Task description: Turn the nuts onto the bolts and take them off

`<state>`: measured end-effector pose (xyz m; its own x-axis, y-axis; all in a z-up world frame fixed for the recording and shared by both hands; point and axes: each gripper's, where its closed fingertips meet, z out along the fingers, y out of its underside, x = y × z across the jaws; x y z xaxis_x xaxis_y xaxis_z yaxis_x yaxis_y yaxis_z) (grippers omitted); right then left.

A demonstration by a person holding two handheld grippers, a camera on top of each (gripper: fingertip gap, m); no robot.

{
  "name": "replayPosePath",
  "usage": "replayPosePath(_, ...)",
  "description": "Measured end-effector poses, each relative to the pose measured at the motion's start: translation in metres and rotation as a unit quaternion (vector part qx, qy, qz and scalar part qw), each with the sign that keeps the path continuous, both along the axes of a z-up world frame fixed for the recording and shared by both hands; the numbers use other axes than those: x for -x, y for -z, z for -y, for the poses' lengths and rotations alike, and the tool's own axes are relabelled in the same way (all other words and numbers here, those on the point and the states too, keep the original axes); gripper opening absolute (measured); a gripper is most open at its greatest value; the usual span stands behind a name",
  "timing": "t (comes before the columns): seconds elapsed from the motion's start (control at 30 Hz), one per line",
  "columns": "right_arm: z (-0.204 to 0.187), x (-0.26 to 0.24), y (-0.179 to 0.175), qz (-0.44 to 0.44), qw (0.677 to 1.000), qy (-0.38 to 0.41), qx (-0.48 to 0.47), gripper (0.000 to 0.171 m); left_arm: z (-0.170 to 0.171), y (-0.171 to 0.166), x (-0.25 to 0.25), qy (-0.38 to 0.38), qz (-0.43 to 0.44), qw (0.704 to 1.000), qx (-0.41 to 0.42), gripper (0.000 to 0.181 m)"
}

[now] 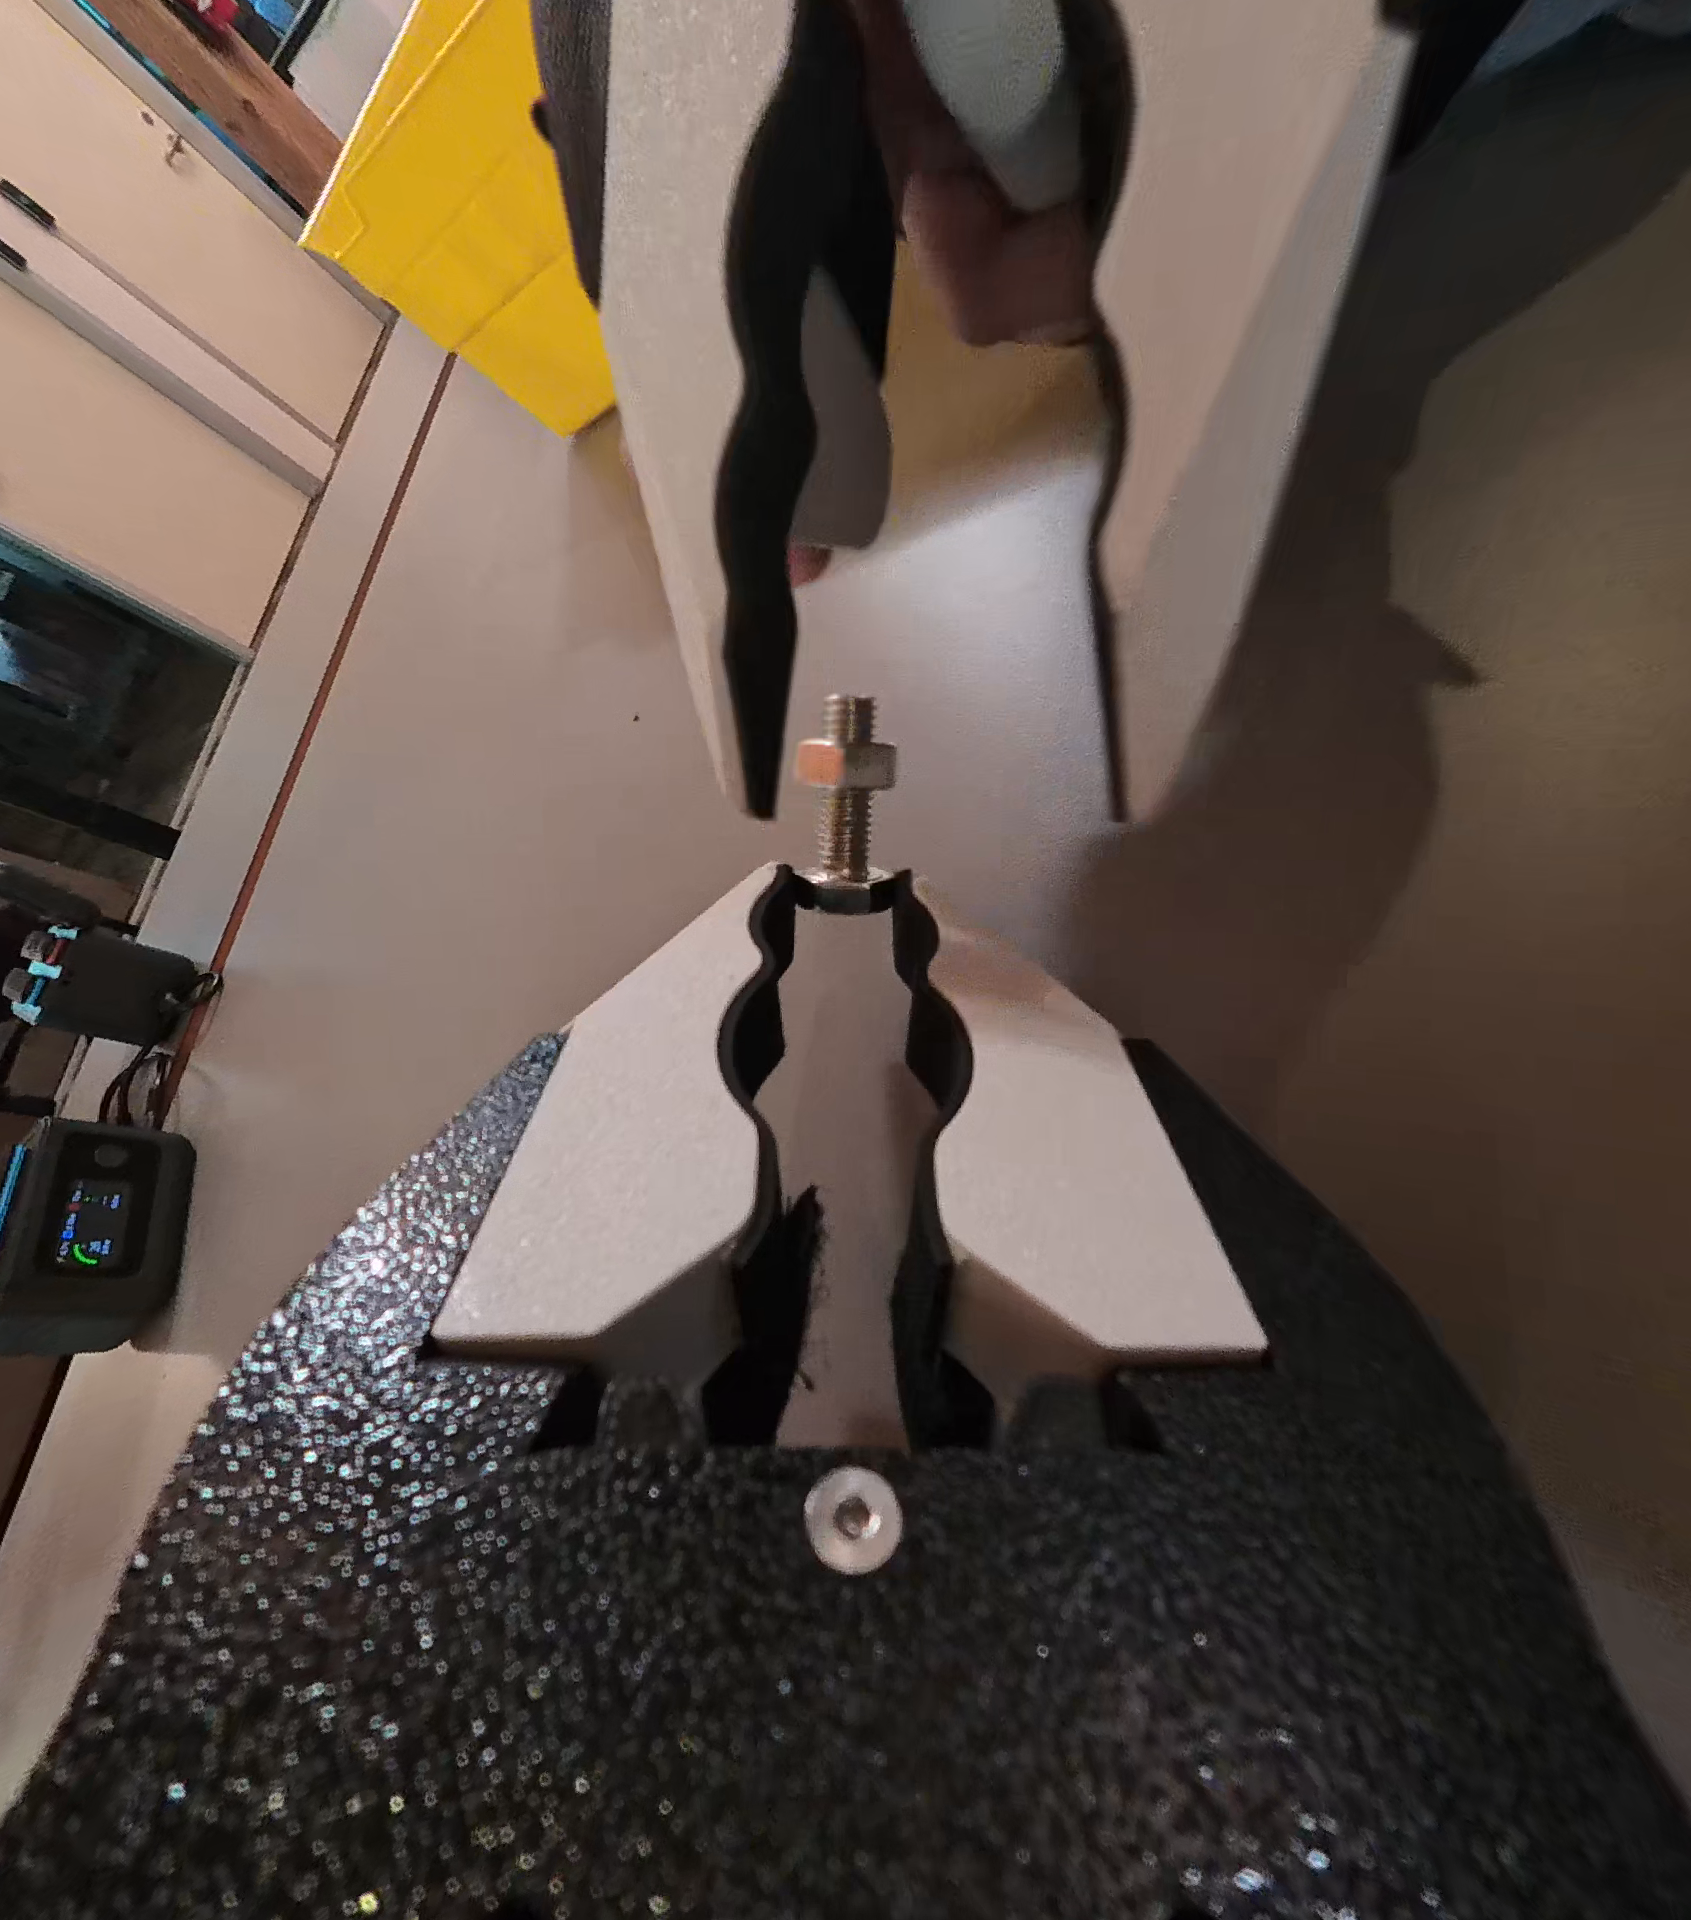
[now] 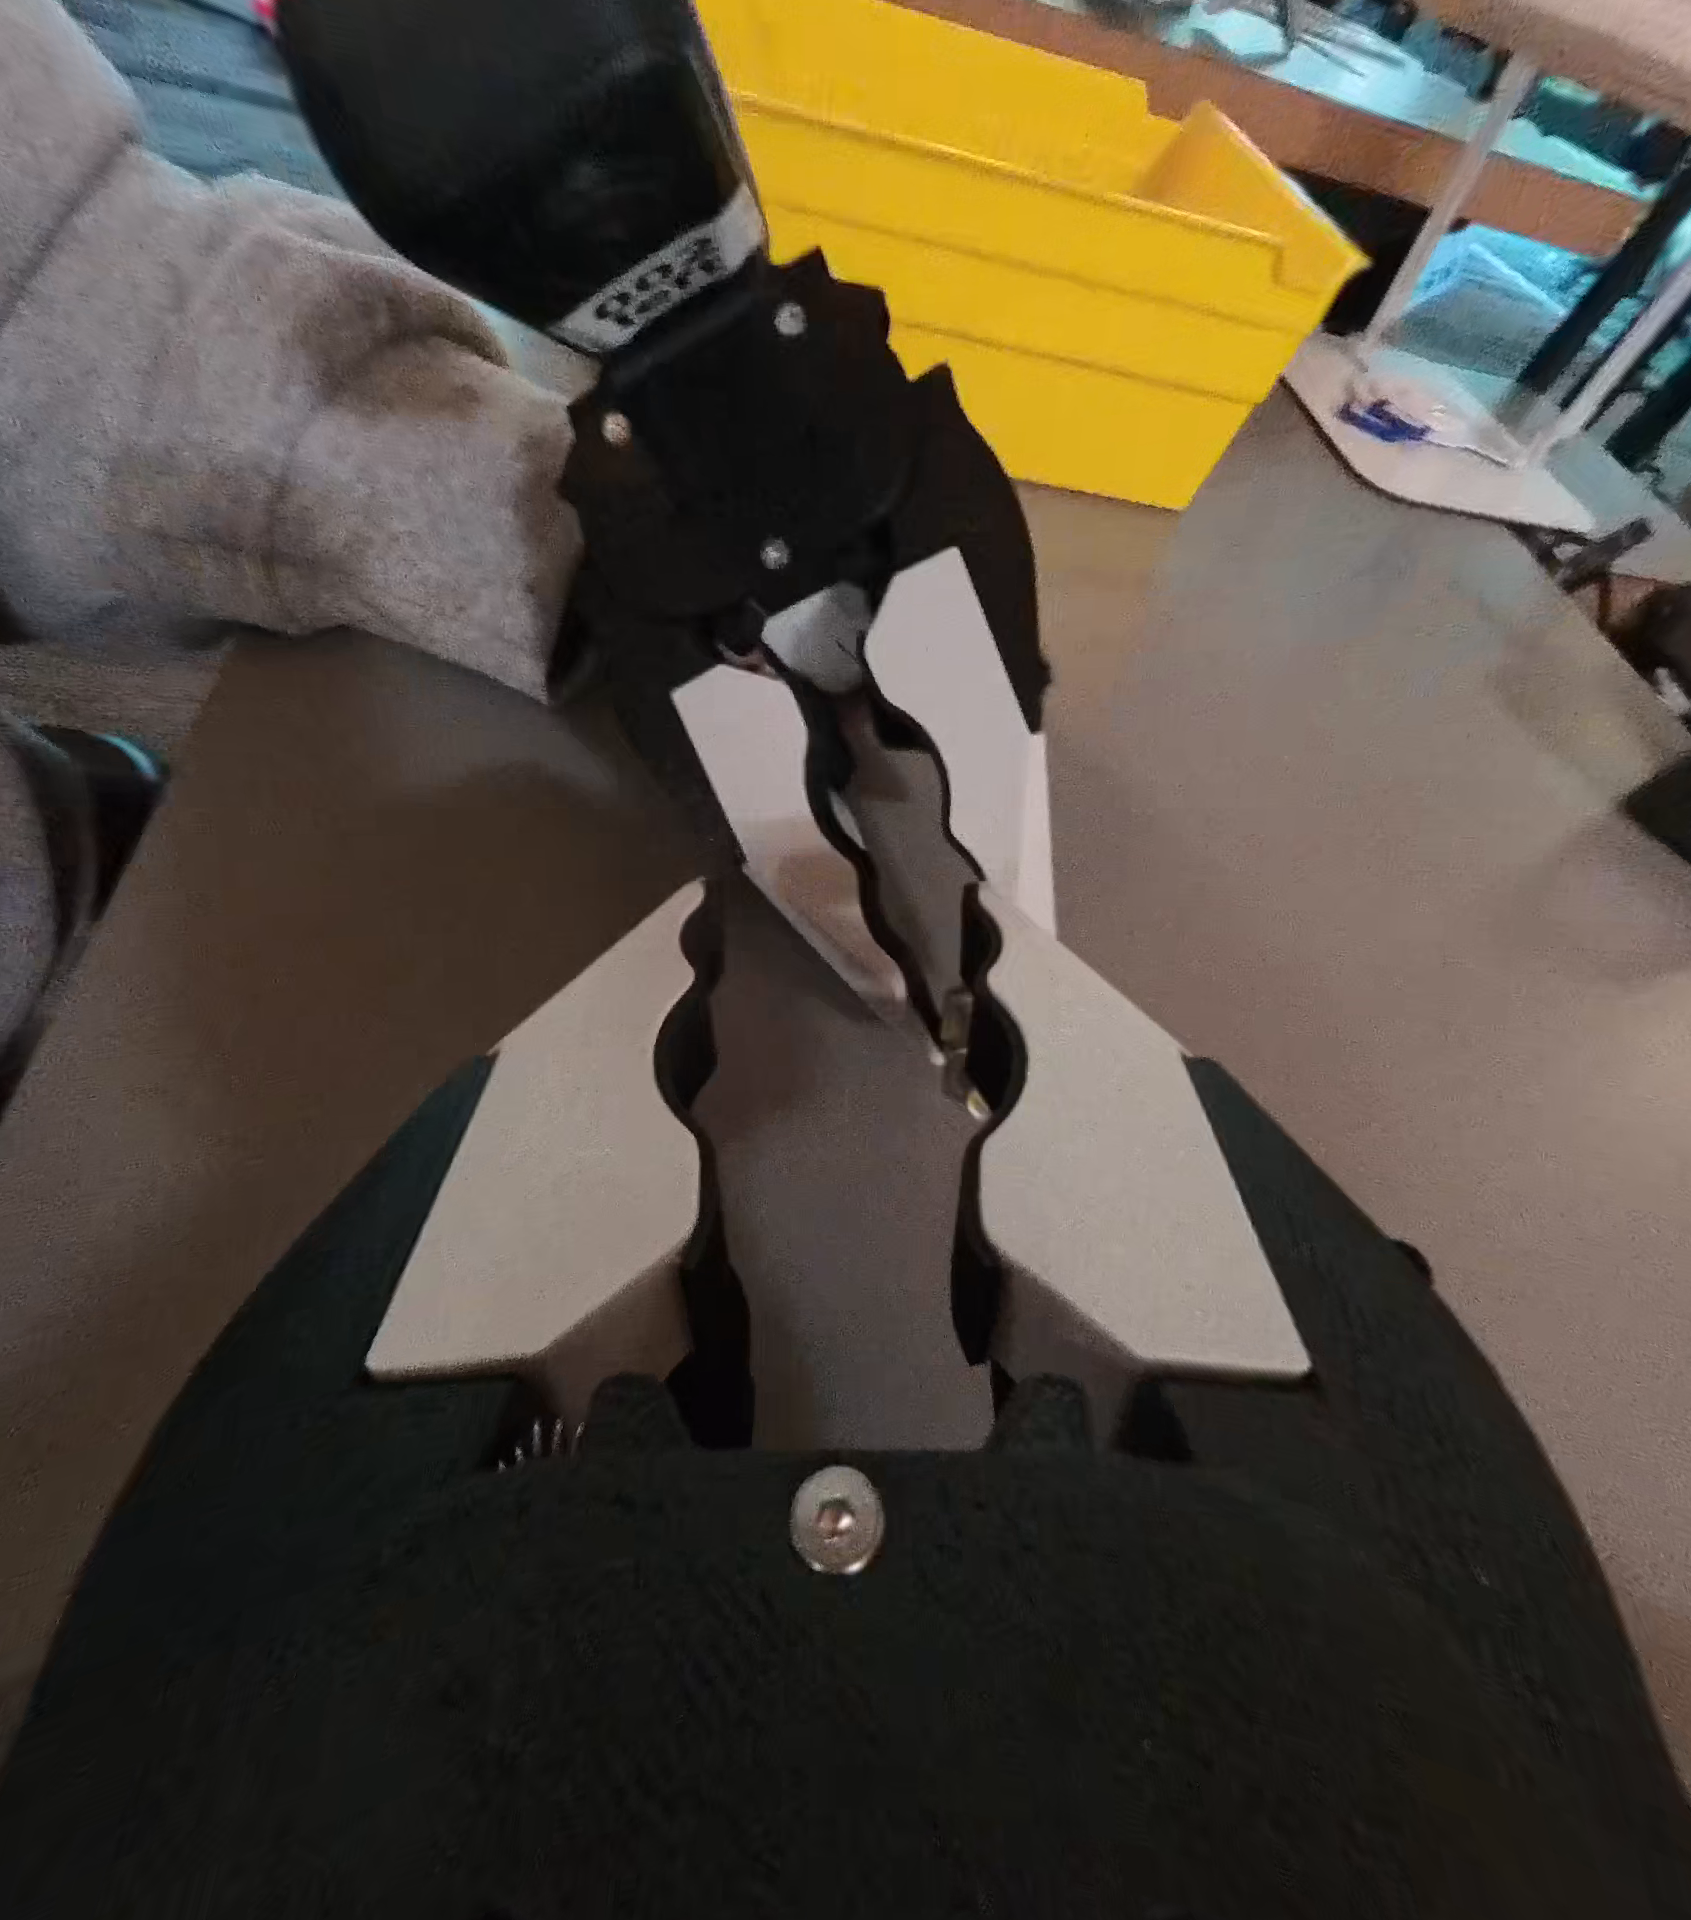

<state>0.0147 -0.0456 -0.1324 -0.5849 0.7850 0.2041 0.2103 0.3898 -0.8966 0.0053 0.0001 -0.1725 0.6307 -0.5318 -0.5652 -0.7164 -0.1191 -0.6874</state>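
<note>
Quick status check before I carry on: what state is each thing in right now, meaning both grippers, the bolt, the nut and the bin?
Left gripper: shut on the bolt's head.
Right gripper: open, fingertips either side of the nut, not gripping.
Bolt: held by its head, threaded end pointing at the right gripper.
Nut: threaded on, near the free end.
Yellow bin: open-topped, contents not visible.

A beige table (image 1: 529,665) fills most of both views. A yellow plastic bin (image 2: 1038,281) sits at its far side, empty as far as its visible part shows. Near one table edge rests a small dark device with a lit screen (image 1: 88,1231), and beside it another dark unit with pale blue clips (image 1: 93,992), possibly a battery pack. Pale cabinet doors with small knobs (image 1: 41,343) stand beyond the table. A grey fleecy sleeve (image 2: 145,395) crosses the right wrist view.
</note>
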Motion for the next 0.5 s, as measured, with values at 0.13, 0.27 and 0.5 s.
replayPosePath(0.13,-0.035,-0.004,0.020,0.059,0.995,0.076,-0.028,0.047,0.000,0.000,0.000,-0.002,0.002,1.000,0.000,0.017)
replayPosePath(0.27,-0.035,-0.007,0.031,0.092,0.993,0.075,-0.025,0.044,0.000,0.000,0.000,-0.003,0.004,1.000,0.002,0.017)
replayPosePath(0.5,0.003,-0.003,-0.004,-0.026,0.999,0.003,-0.038,0.035,-0.001,0.000,0.001,-0.006,-0.001,1.000,0.001,0.017)
